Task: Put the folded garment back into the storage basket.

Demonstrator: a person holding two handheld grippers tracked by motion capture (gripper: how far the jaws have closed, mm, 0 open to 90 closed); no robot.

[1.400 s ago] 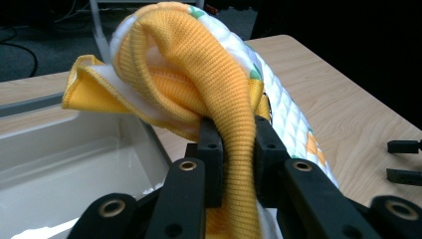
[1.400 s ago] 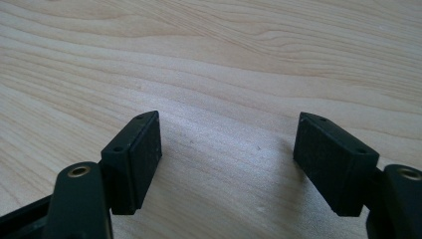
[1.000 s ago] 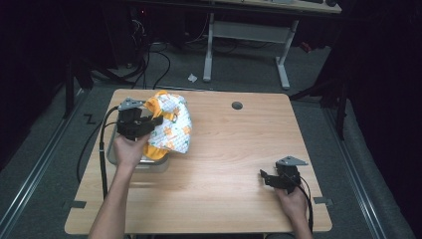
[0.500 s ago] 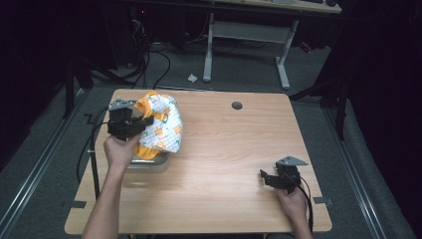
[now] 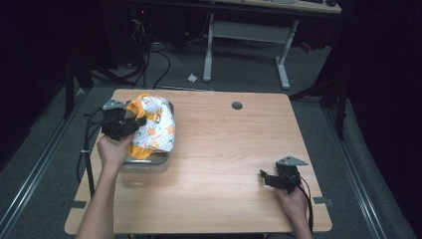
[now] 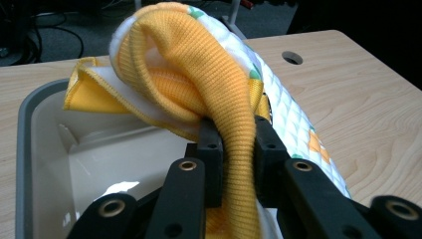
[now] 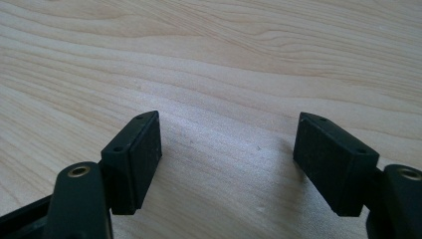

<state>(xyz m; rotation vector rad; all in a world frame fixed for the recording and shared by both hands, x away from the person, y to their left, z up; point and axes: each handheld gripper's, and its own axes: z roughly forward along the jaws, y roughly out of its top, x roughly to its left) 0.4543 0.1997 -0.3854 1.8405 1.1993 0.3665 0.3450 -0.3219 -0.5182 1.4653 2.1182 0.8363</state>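
A bunched cloth [image 5: 154,127], yellow on one side and white with orange and green prints on the other, hangs over a grey plastic bin [image 5: 149,164] at the table's left. My left gripper [image 5: 130,121] is shut on a yellow fold of the cloth [image 6: 219,99], holding it above the bin's pale inside [image 6: 45,144]. My right gripper [image 5: 267,178] rests low over the bare wood at the front right, its jaws wide apart with nothing between them [image 7: 226,164].
The wooden table [image 5: 229,149] has a round cable hole [image 5: 237,105] near its far edge. Black cables trail off the table's left side [image 5: 87,149]. A desk frame [image 5: 246,35] stands on the floor beyond the table.
My left gripper has carried the cloth leftward, over the bin. The right gripper has stayed where it was.
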